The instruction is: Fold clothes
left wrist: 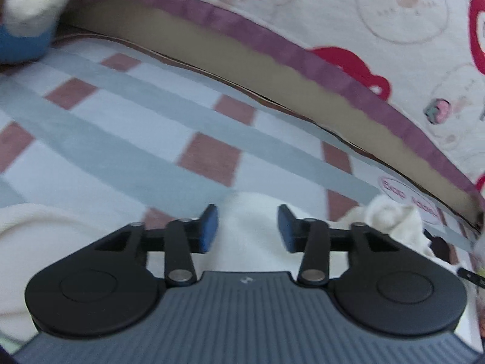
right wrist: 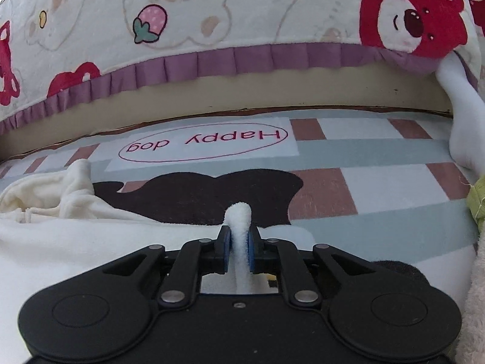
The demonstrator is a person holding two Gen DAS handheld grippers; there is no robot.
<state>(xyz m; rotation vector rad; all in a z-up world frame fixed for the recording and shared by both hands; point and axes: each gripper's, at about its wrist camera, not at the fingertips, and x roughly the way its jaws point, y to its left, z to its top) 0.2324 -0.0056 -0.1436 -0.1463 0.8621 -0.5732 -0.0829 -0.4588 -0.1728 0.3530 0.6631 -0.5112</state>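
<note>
Two black linkage grippers (left wrist: 248, 227) (right wrist: 239, 251) — blue pads (left wrist: 209, 227), silver pivot screws, ribbed grey housing on the left.

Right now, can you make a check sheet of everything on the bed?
Surface: checked sheet with a "Happy dog" label and a dark dog shape.
Job's things: cream garment spread over the sheet; bunched part at the left in the right wrist view.
Clutter: white and blue plush, green cloth, white sock-like piece.
Grippers: left gripper open above the garment; right gripper shut on a fold of the garment.
Cables: nothing seen.
Surroundings: bear-print quilt with purple frill behind.
</note>
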